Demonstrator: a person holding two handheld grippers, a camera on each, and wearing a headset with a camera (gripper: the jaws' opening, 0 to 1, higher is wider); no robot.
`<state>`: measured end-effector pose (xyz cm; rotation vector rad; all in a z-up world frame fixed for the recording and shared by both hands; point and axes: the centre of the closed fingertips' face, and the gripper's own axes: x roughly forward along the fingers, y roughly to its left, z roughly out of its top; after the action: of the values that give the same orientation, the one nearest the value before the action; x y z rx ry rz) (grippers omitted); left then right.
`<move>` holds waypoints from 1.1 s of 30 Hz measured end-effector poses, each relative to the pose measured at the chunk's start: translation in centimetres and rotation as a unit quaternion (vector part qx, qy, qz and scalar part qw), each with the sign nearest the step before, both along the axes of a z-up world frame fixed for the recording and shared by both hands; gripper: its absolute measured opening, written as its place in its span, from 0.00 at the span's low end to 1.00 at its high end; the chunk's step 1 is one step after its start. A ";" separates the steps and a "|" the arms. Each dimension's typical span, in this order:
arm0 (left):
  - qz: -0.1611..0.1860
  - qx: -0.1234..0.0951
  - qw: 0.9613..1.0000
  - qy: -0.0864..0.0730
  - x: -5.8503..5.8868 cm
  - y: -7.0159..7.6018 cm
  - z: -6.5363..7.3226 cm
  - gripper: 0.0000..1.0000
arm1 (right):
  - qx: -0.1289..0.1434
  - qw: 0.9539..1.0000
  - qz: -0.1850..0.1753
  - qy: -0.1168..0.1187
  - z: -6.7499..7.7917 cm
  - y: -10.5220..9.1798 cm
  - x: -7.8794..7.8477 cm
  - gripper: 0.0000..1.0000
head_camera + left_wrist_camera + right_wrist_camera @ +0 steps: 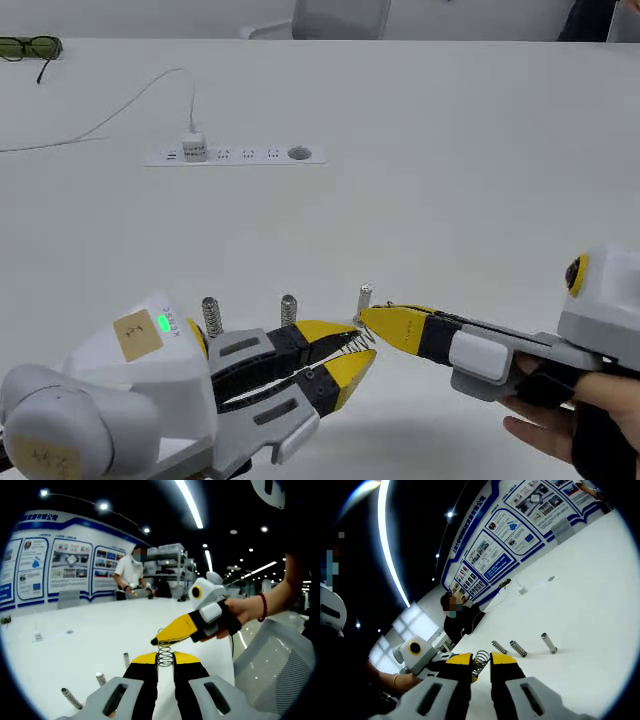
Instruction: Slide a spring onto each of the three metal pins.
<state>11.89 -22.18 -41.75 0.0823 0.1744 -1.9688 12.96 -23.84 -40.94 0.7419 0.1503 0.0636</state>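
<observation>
While in left tool, spring lengthwise toward right tool.

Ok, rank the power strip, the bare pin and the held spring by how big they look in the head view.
1. power strip, widest by far.
2-3. bare pin and held spring look about alike, so I won't rank them; both sit nearer the camera.

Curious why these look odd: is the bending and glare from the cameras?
Head view: even light, straight lines, white table nearly washed out. Left gripper view: fisheye curves the ceiling light strip. Right gripper view: rolled sideways, a bright arc flares at left.
</observation>
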 end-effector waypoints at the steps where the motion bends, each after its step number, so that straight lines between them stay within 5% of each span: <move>1: 0.001 0.000 1.000 0.007 0.0 0.0 0.1 0.10 | -0.001 1.000 0.001 -0.003 0.2 0.1 0.0 0.14; 10: 0.011 0.021 0.999 0.022 0.2 0.0 -0.4 0.11 | -0.039 0.999 0.018 -0.005 0.6 0.8 0.4 0.12; 21: 0.031 0.056 0.998 0.012 1.2 0.5 -1.8 0.17 | -0.095 0.995 0.010 0.012 0.3 -0.2 0.6 0.11; 33: 0.076 0.082 0.994 -0.005 3.5 1.5 -3.2 0.29 | -0.194 0.980 -0.016 0.041 0.4 -2.0 1.2 0.12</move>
<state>15.34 -20.68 -44.93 0.1799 0.3267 -1.7992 14.18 -25.86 -40.52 0.3565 0.2215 -0.0274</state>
